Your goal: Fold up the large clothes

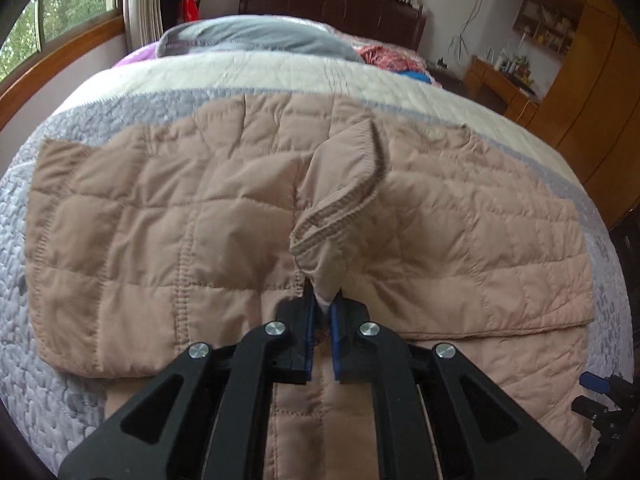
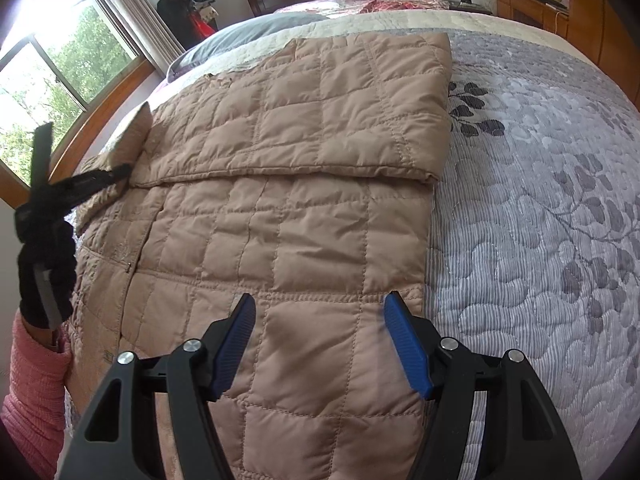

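A tan quilted jacket (image 1: 160, 216) lies spread flat on the bed, and it also shows in the right wrist view (image 2: 304, 216), with one part folded across its upper half. My left gripper (image 1: 323, 300) is shut on the jacket's ribbed cuff (image 1: 340, 216) and holds that sleeve end lifted a little above the jacket's middle. My right gripper (image 2: 320, 308) is open and empty, hovering just above the jacket's lower right part, near its right edge. The left gripper (image 2: 116, 172) also shows from the side at the left of the right wrist view.
The bed has a grey patterned quilt (image 2: 540, 200) with a cream band (image 1: 240, 72) farther up. A grey pillow (image 1: 256, 38) and a dark headboard (image 1: 332, 4) lie beyond. A window (image 2: 60, 60) is left, wooden cabinets (image 1: 592, 92) right.
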`<state>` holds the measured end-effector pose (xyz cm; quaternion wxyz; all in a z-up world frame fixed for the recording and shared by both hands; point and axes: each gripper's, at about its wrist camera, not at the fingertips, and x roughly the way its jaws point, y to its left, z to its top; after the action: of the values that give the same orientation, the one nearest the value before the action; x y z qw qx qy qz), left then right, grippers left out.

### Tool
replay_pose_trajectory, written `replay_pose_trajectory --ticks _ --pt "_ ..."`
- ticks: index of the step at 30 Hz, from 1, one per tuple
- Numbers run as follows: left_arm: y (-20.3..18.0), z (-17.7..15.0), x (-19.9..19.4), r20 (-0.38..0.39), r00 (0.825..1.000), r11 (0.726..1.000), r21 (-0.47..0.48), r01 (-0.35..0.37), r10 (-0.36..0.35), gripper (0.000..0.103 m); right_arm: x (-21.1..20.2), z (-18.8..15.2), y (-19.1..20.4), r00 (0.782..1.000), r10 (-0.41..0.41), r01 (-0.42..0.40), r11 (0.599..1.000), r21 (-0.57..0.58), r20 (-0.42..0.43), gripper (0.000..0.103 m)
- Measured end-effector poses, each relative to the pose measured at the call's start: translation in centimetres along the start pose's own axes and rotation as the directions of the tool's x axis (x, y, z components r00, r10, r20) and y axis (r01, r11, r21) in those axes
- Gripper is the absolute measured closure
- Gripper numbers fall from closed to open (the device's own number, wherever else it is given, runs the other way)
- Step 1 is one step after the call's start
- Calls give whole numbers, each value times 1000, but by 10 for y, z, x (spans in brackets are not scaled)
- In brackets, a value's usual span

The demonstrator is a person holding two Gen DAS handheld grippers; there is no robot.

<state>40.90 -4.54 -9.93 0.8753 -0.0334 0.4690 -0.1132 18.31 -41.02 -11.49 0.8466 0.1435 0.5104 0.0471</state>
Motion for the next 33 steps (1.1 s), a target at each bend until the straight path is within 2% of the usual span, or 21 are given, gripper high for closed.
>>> replay_pose_trajectory --ticks 3,4,6,7,8,10,11,14,15,17,21,24,29,33 --pt "3 -4 -3 -2 999 999 -10 34 -34 92 2 1 1 1000 -6 6 1000 -5 1 36" --pt "4 -5 -6 -5 999 999 -13 50 -50 87 3 1 1 1000 -9 9 1000 -9 2 36" --pt "5 -11 -22 -9 992 992 -20 125 -125 74 4 1 3 1000 -19 19 1000 -20 6 36" --pt "1 -11 -28 -5 988 988 -22 153 -153 64 5 1 5 1000 -26 26 999 -23 9 36" --pt "0 -14 -38 0 980 980 -23 197 -197 60 5 2 7 999 -32 33 999 -27 12 36" --pt "6 -22 -60 17 964 964 -18 266 -266 60 2 2 10 999 -47 47 998 -34 14 36" --pt "8 -24 -68 28 961 961 -17 276 -276 60 0 3 11 999 -47 48 998 -35 17 36" --pt "32 -20 -88 77 974 976 -19 216 -214 60 -8 10 24 1000 -23 24 999 -49 21 36" --pt "42 -17 -89 78 987 989 -18 145 -143 60 -9 13 31 1000 -17 18 998 -55 17 36" --pt "59 -10 -82 43 999 1000 -24 10 -9 60 -7 23 51 1000 10 -11 997 -71 -8 36" --pt "93 -7 -48 -46 990 991 -38 -132 130 61 6 44 97 995 77 -84 989 -119 -64 36" --pt "106 -10 -17 -121 991 996 -66 -58 50 62 26 66 135 987 112 -128 982 -140 -113 36" --pt "113 -12 -18 -95 995 993 -120 -1 -11 62 61 98 177 971 156 -182 974 -137 -179 38" --pt "123 -13 -39 -54 996 984 -167 60 -70 62 87 122 196 958 199 -223 969 -102 -205 44"
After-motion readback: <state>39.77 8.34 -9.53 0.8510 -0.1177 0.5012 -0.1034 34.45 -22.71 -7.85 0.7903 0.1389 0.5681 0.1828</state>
